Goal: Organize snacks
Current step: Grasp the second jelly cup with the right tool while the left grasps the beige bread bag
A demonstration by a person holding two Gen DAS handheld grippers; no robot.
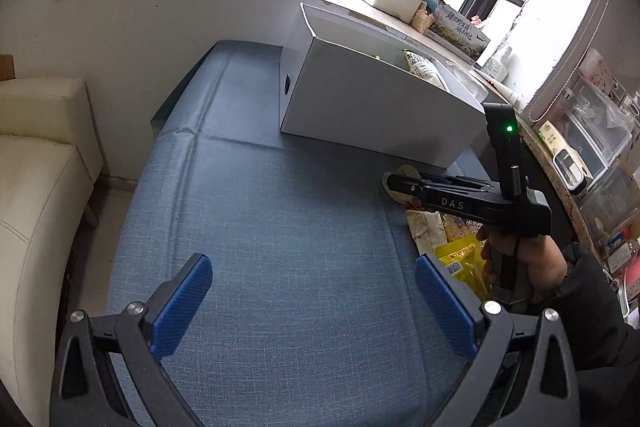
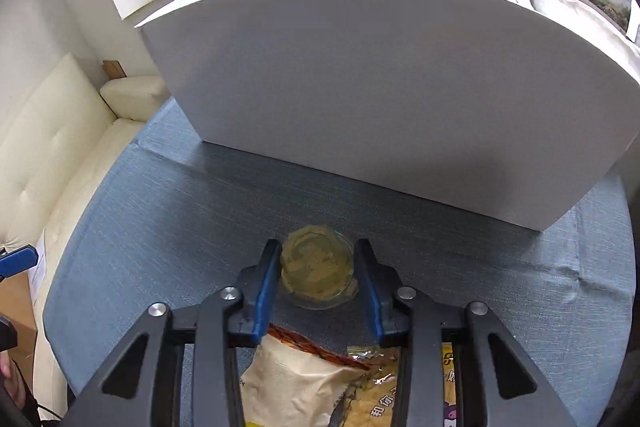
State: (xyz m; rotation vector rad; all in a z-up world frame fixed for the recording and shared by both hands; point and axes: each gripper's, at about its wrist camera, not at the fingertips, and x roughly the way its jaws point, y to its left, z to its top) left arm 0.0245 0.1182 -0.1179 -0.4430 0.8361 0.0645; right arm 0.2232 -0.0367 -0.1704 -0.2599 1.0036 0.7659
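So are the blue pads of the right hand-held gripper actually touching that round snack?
Touching. The right wrist view shows both pads of the right hand-held gripper pressed against the round snack's edges, no gap visible.

Round clear-wrapped snack [image 2: 317, 273] flat on blue cloth, beige bag [image 2: 292, 379] nearby

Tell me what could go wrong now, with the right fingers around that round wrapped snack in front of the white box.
1. The round snack sits in loose clear wrap; the right gripper may catch only film and let it slip.
2. The white box stands tall right behind it, so a low lift could clip its wall.
3. The beige bag lies just under the fingers and could get dragged along.
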